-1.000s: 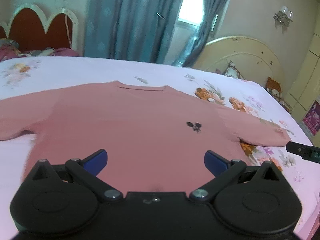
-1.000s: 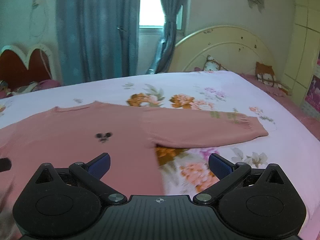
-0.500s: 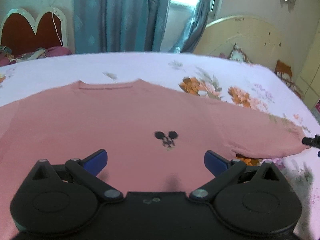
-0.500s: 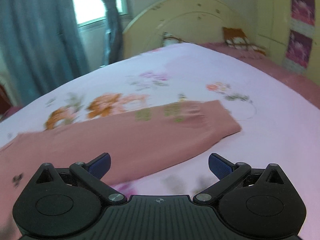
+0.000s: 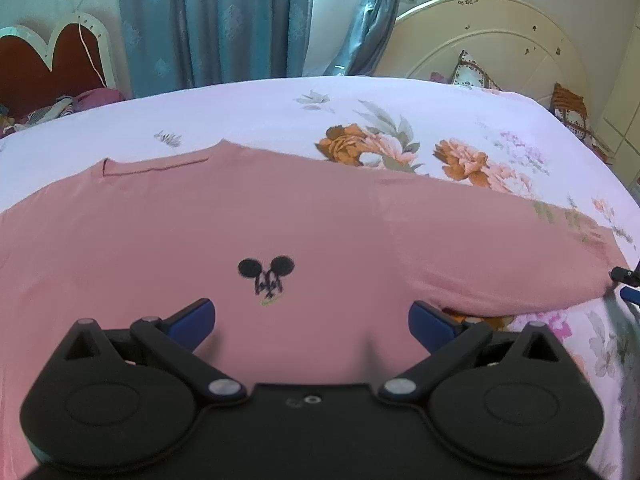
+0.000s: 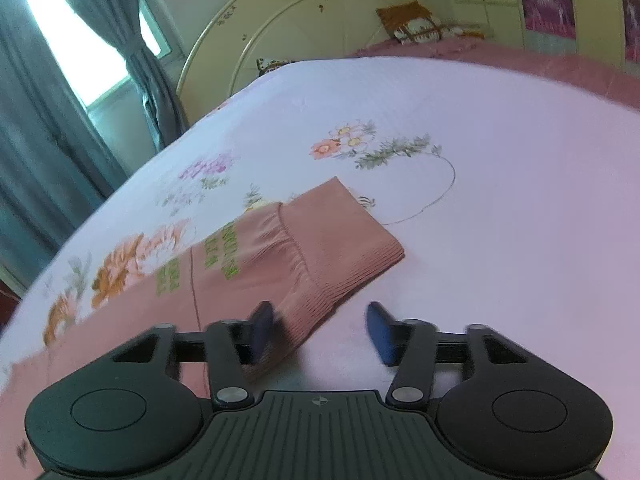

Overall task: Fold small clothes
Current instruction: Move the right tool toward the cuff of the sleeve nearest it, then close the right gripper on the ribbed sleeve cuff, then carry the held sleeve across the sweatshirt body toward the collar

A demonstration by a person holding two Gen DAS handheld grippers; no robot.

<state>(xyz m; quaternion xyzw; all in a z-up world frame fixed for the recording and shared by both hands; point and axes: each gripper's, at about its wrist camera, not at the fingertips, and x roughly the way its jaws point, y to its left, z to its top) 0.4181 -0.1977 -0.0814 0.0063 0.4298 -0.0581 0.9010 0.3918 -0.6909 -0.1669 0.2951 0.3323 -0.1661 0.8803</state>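
Note:
A pink long-sleeved shirt (image 5: 200, 232) with a small black mouse logo (image 5: 266, 276) lies flat, front up, on the floral bedsheet (image 5: 260, 112). My left gripper (image 5: 311, 320) is open and empty, hovering over the shirt's lower front. In the right wrist view my right gripper (image 6: 322, 330) is open, narrower than before, and straddles the lower corner of the ribbed cuff (image 6: 340, 248) of the shirt's right sleeve. The cuff lies between the two blue pads, not pinched. The right gripper's tip shows at the left wrist view's right edge (image 5: 628, 280).
The bed has a cream headboard (image 5: 480, 36) with pillows (image 6: 424, 24) against it. Blue curtains (image 5: 208, 20) hang beyond the far side. A second bed with a red headboard (image 5: 52, 60) stands at the far left. A pink blanket (image 6: 540, 64) lies along the bed's right side.
My right gripper has swung right along the sleeve to its cuff, dropped low and partly narrowed its jaws around the cuff corner. My left gripper has shifted right over the shirt front.

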